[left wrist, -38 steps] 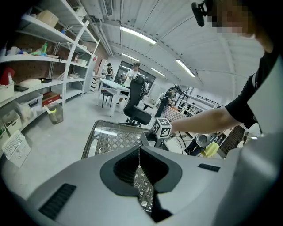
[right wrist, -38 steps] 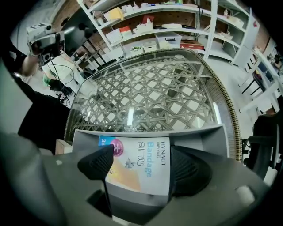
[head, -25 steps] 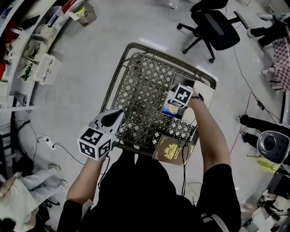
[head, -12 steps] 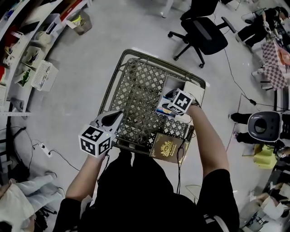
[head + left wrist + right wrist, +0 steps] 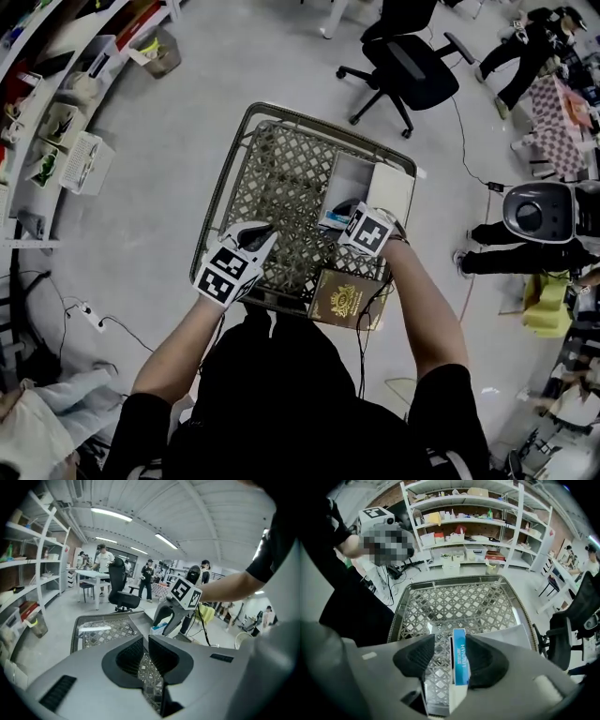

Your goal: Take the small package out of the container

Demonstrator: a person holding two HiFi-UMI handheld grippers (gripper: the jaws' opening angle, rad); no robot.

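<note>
Rt gripper (image 5: 343, 221) is down inside the grey metal lattice-mesh container (image 5: 281, 187), at its rt side next to a white open carton (image 5: 389, 187). The jaws are closing, with the small blue-and-white cardboard package (image 5: 460, 663) between them. The pkg stands on edge, with one face flat against one pad. There is a visible gap to the other pad (image 5: 417, 656), so no firm grip yet.

Judgement: the on-edge stance gives the jaws the narrow dimension, hence the approach from above. Pkg is inside the container, not lifted out. Next req'd: finish the squeeze before raising, or the pkg may tip.

Lt gripper (image 5: 258, 236) is shut and empty, w/ nothing between its pads. It hovers over the near-lt rim, prob. parked clear of the work.

A brown booklet w/ gold emblem (image 5: 345, 300) leans at the near rim, not involved.
</note>
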